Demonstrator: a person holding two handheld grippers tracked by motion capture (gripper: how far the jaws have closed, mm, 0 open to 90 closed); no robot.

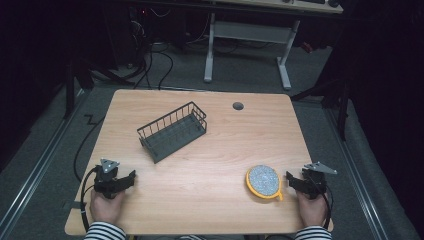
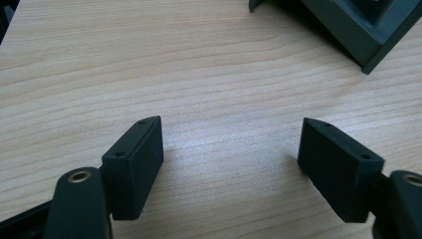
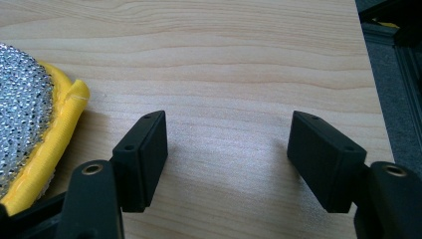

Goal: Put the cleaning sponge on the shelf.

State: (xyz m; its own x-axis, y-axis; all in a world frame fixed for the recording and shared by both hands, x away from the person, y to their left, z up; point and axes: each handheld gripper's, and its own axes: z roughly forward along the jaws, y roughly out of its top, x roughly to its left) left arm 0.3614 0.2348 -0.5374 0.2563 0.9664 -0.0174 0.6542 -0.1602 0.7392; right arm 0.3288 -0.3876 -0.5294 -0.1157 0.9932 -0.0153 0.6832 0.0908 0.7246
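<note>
A round scrub pad (image 1: 263, 181) with a silver sparkly face and a yellow rim lies flat near the table's front right. My right gripper (image 1: 295, 181) rests just to its right, open, nothing between its jaws. In the right gripper view the pad (image 3: 25, 119) sits left of my open right gripper (image 3: 229, 147), close to the left fingertip. A dark wire basket (image 1: 172, 131) stands at an angle in the table's middle left. My left gripper (image 1: 127, 180) is open near the front left edge; in its own view the left gripper (image 2: 231, 149) holds nothing and the basket's corner (image 2: 348, 30) shows at top right.
The light wooden table (image 1: 200, 165) has a round cable hole (image 1: 238, 106) near its back edge. Its right edge (image 3: 370, 74) runs close beside my right gripper. A white-legged desk (image 1: 250, 45) and cables stand on the floor beyond.
</note>
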